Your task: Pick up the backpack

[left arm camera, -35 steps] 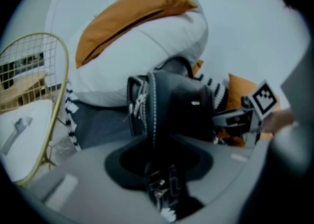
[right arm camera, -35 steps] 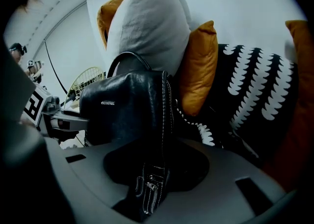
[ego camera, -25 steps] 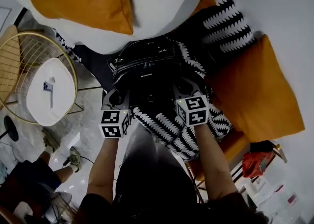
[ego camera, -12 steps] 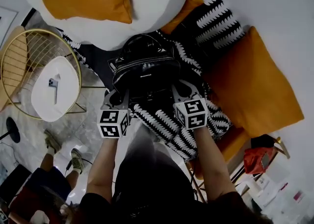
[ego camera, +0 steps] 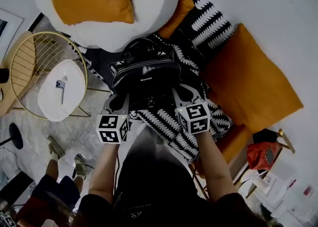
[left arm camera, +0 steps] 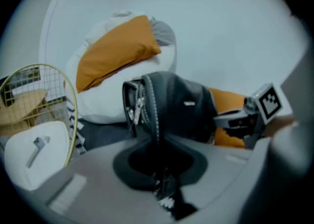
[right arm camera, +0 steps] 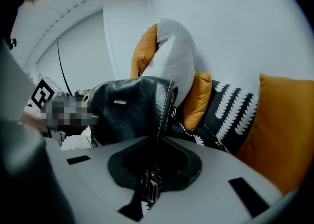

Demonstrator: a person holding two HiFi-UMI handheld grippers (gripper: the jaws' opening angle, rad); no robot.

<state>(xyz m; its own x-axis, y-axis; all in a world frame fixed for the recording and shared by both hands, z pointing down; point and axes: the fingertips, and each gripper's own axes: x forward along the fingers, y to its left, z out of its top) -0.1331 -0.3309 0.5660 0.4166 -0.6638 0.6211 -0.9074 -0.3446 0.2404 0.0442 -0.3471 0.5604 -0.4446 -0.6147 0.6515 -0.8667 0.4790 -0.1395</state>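
— Straight ahead of both sets of fingers hangs the backpack, over the patterned throw, its long axis spanning left gripper to right gripper.
— Grip status?
— Both just closed, each pinching one side edge of it. Neither hand's nearer, so I'd raise them evenly.

Backpack between left gripper and right gripper, pillow behind, side table left, blanket seemingly beneath.
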